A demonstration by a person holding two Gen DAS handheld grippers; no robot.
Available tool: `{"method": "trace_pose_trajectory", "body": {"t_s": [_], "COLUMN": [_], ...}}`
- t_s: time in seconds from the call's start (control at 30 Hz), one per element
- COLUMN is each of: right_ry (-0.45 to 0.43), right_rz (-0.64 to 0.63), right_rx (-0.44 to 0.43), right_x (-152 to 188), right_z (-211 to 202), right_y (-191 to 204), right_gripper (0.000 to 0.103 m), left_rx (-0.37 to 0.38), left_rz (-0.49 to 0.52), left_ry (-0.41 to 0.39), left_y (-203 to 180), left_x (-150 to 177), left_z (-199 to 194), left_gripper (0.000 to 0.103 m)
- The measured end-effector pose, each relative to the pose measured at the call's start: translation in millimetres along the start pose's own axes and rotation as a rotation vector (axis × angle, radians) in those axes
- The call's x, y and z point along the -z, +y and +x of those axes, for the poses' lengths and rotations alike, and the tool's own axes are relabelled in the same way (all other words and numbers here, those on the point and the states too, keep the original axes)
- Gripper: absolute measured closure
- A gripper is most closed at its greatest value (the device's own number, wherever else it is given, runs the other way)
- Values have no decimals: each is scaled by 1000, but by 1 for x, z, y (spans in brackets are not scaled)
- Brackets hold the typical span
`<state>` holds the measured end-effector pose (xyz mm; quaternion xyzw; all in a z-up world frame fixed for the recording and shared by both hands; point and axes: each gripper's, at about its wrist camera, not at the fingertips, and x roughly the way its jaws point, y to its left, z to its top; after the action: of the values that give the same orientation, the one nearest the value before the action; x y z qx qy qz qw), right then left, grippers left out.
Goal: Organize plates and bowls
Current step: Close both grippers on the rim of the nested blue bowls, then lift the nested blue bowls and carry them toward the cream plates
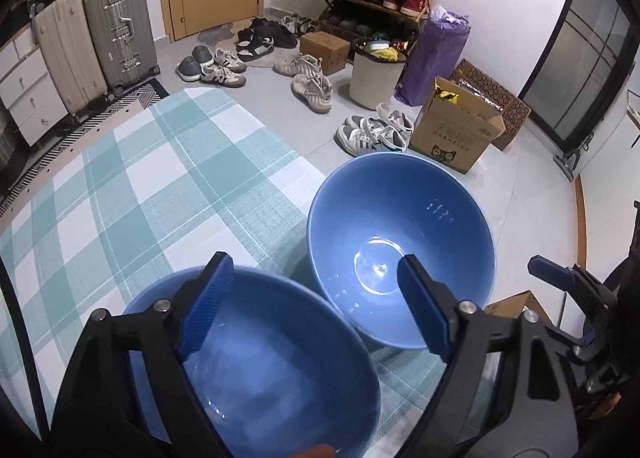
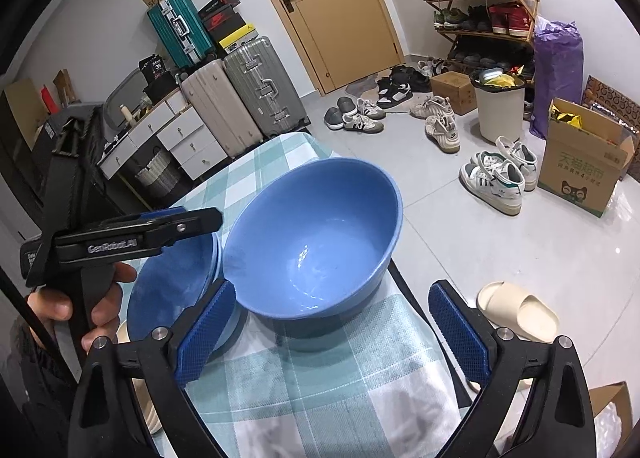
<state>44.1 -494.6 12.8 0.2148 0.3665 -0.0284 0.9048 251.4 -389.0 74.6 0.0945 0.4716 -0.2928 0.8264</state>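
Observation:
Two blue bowls stand side by side on a teal-and-white checked tablecloth (image 1: pixel 132 194). The near bowl (image 1: pixel 272 370) lies under my left gripper (image 1: pixel 316 308), which is open. Its left pad (image 1: pixel 208 306) hangs over that bowl's far rim, and its right pad (image 1: pixel 424 310) hangs over the inside of the larger bowl (image 1: pixel 400 242). The pads press on neither bowl. In the right wrist view the larger bowl (image 2: pixel 316 242) sits just ahead of my open right gripper (image 2: pixel 332 334), with only cloth between the fingers. The near bowl (image 2: pixel 172 282) is to its left, below the left gripper (image 2: pixel 192 218), which a hand (image 2: pixel 100 298) holds.
The table's right edge (image 2: pixel 404 290) drops to a grey floor with a beige slipper (image 2: pixel 520 314), scattered shoes (image 2: pixel 496 174), a cardboard box (image 2: pixel 580 162) and a white bin (image 2: pixel 500 110). Suitcases (image 2: pixel 240 98) and white drawers (image 2: pixel 180 138) stand beyond the table's far end.

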Motion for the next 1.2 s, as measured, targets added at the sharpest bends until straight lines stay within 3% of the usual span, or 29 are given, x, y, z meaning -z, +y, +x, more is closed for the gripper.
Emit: {"method": "trace_pose_trajectory", "body": {"t_s": [0.27,0.5,0.57,0.77,0.87,1.2], "right_ry": [25,29,32,27,29,19], "right_rz": [-10,8,9,8,10,23], "right_rx": [-6,-5,-6,8,13,22], "right_x": [-4,-3,-3,-3,-3,-3], "right_z": [19,29,31,34,36,38], "right_y": [6,0,-2,-7,-10,-18], "right_gripper": [25,30,37,48,53,70], "left_rx": [22,19,16,-6,-12,-36], "left_rz": [-13,13,24,57,73,76], "left_ry": [47,88,92,126,136,135], "left_y": [10,9,5,-3,-7,-5], "left_x": [-14,-21,-22,-23,-23,-22], "left_z": [33,58,62,78,83,87], "left_gripper": [31,43,44,59,72,81]}}
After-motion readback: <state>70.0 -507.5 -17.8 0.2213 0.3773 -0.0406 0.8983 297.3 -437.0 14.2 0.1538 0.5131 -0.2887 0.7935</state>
